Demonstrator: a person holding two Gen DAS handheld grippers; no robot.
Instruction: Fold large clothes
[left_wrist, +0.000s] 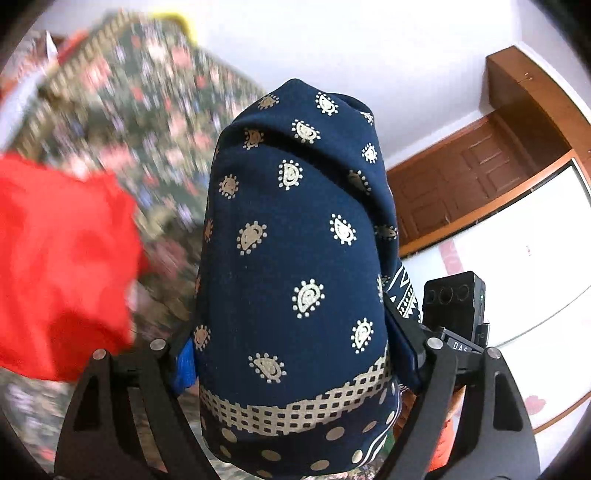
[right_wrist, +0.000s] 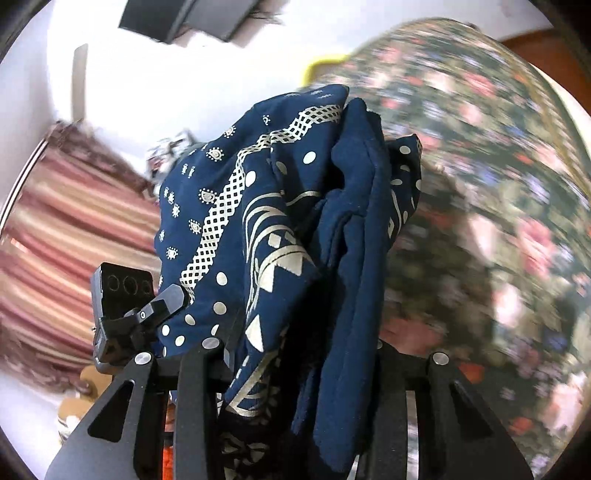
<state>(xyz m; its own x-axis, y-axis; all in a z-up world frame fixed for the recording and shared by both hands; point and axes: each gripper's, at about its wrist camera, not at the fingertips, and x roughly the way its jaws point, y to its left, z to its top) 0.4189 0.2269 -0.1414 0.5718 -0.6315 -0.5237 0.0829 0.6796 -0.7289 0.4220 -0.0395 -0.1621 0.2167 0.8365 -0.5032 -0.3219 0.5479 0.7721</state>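
**Between both sets of jaws: navy cloth held up**

In front of each camera, navy printed garment (left_wrist: 295, 258) bunched lengthwise toward twelve o'clock, off the floral bedspread (left_wrist: 122, 110). Left gripper (left_wrist: 295, 350) clamped wide around a thick fold; right gripper (right_wrist: 295, 354) pinching gathered layers. Equally near. "DAS" readable at four o'clock.

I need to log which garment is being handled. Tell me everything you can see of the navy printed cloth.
The navy blue printed cloth looks like soft woven fabric, with cream paisley motifs, a cream lattice band, dots and geometric borders. It is bunched in thick folds and lifted above the flowered bedspread. It fills the left gripper and the right gripper, which both clamp it; fingertips are hidden.
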